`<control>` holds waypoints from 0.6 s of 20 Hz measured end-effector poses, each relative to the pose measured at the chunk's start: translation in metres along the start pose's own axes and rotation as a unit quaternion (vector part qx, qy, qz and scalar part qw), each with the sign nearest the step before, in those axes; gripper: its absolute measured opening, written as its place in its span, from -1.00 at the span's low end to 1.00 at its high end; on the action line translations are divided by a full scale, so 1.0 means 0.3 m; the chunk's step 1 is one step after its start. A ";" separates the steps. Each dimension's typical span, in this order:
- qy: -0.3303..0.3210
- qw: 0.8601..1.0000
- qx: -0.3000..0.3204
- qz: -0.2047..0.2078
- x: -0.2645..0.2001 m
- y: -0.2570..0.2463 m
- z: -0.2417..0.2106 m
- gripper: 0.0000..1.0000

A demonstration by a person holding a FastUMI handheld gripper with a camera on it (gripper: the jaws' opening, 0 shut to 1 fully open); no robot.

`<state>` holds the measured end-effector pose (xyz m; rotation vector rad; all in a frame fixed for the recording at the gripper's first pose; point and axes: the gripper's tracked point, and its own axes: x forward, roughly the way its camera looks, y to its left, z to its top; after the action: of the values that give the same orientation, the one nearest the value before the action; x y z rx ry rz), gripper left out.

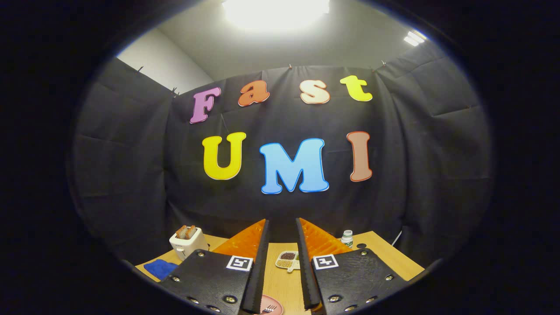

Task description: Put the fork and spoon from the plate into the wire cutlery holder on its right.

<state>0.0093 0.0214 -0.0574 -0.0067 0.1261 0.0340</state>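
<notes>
Plate (pixel 269 305) with a fork (pixel 270 309) on it sits low and near, between the fingers of the hand-held gripper (pixel 282 227), well below where they point. Fork axis: can't tell. Fingers spread apart, holding nothing. Likely needs pitching down. Farther along the surface (pixel 280 280): divided dish (pixel 287 260), toaster (pixel 188 243) far left, bottle (pixel 347 238) right.

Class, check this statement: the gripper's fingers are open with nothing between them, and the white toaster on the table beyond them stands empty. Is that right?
One detail is wrong. The gripper view shows the toaster with toast sticking out of its slots, so not empty. The gripper's fingers are indeed open, holding nothing.
</notes>
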 end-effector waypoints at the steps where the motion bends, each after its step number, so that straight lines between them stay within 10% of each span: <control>1: 0.021 1.000 0.002 0.004 0.008 0.011 -0.055 -0.28; 7: 0.160 0.987 0.025 0.019 0.032 0.074 -0.431 -0.28; 12: 0.307 0.948 0.075 0.020 -0.007 0.143 -0.784 -0.22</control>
<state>-0.0237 0.0622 -0.2906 0.1393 0.7535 0.0617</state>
